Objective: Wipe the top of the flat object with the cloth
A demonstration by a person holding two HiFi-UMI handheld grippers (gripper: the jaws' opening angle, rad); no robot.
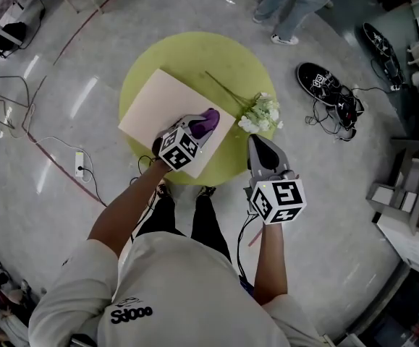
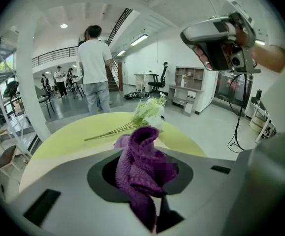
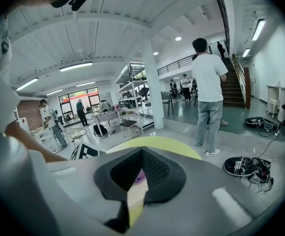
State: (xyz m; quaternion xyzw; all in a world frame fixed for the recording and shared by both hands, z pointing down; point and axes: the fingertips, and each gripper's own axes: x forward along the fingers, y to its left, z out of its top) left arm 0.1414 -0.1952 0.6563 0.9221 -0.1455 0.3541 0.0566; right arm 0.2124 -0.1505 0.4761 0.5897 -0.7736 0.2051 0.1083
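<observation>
A beige flat board (image 1: 162,107) lies on the round yellow-green table (image 1: 195,53). My left gripper (image 1: 198,127) hovers over the board's right corner, shut on a bunched purple cloth (image 1: 210,116). In the left gripper view the cloth (image 2: 142,171) bulges up between the jaws. My right gripper (image 1: 258,144) is at the table's right front edge with its jaws closed together and nothing in them. It also shows in the left gripper view as the right gripper (image 2: 216,38), raised at the top right. In its own view the right gripper (image 3: 141,173) points across the table (image 3: 157,144).
White flowers (image 1: 261,113) on long green stems lie on the table right of the board. A person (image 1: 296,6) stands beyond the table. Black shoes and cables (image 1: 325,82) lie on the floor at right, a power strip (image 1: 79,163) at left, shelving (image 1: 412,186) far right.
</observation>
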